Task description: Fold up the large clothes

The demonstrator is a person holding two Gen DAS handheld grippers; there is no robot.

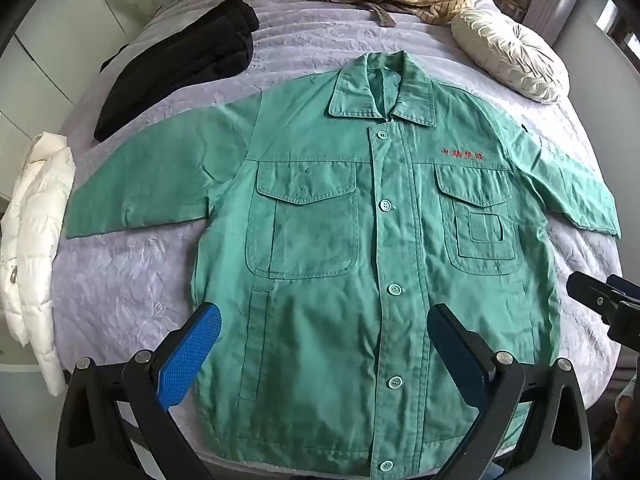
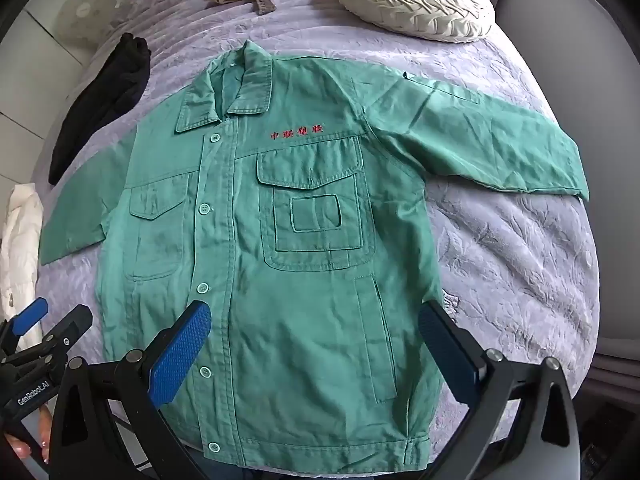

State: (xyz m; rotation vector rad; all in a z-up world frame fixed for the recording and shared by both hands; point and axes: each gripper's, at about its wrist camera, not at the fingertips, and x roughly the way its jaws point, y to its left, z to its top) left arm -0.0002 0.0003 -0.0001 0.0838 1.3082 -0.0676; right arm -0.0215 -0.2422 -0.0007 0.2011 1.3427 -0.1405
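Your green jacket [image 1: 320, 248] lies flat, front up and buttoned, sleeves spread, on the bed [image 1: 120, 280]. Your left gripper [image 1: 324, 348] and right gripper [image 2: 316, 344] hover above the jacket's hem, fingers spread wide, holding nothing. A round cushion [image 2: 416, 0] sits beyond the jacket's collar.

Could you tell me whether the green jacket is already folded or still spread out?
Spread out: the green jacket lies flat, front up, buttoned, both sleeves extended sideways.
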